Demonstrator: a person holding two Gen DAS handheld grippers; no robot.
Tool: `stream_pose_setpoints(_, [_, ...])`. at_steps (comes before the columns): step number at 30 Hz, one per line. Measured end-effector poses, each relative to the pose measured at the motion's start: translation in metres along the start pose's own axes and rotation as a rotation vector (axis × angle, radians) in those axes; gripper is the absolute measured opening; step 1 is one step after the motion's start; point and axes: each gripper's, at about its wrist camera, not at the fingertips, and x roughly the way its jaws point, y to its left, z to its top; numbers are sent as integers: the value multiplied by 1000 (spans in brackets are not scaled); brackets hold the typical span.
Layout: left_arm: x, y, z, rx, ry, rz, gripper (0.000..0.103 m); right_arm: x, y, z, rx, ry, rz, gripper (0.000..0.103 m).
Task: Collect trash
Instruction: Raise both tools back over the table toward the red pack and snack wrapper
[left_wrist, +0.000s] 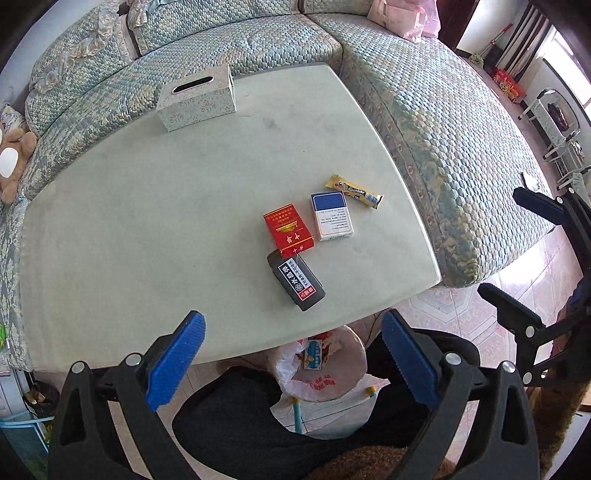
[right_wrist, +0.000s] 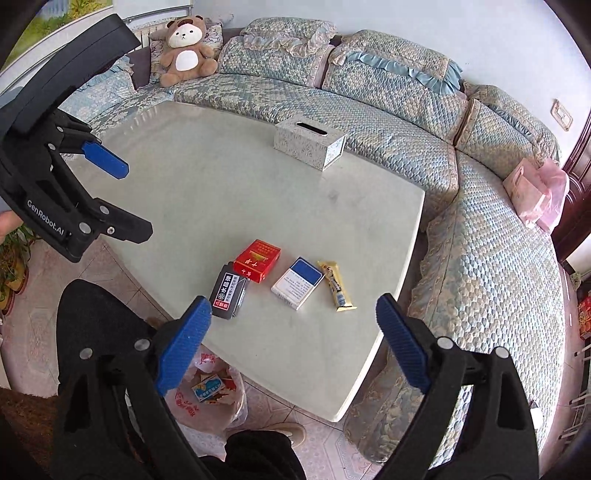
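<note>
Four pieces of trash lie together on the pale table (left_wrist: 166, 221): a red cigarette pack (left_wrist: 289, 230), a blue-and-white pack (left_wrist: 331, 216), a black box (left_wrist: 295, 282) and a yellow snack wrapper (left_wrist: 354, 191). My left gripper (left_wrist: 293, 362) hangs open and empty high above the table's near edge. My right gripper (left_wrist: 517, 254) is at the right, also open. In the right wrist view the right gripper (right_wrist: 293, 341) gapes empty above the red pack (right_wrist: 257, 260), blue-and-white pack (right_wrist: 297, 282), black box (right_wrist: 228, 291) and wrapper (right_wrist: 336, 286). The left gripper (right_wrist: 122, 192) is at upper left.
A bin lined with a plastic bag (left_wrist: 321, 373) (right_wrist: 207, 391) stands on the floor under the table's near edge, with packaging inside. A patterned tissue box (left_wrist: 197, 98) (right_wrist: 310, 144) sits at the table's far side. A curved sofa (right_wrist: 388, 110) wraps around the table; a teddy bear (right_wrist: 186, 51) sits on it.
</note>
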Motion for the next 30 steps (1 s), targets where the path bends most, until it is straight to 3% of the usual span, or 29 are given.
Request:
stream_pose_setpoints(10, [54,-15,38,30,73,34,94,34,-25,8,-24,49,8,89])
stream_pose_setpoints(23, [164,-2,73,4,210,43,94,137,-57,-5,-12,213,18,89])
stream_pose_setpoints(30, [221,9,90,-35,295,13,94,188,-71,-12,-14,273,22,88])
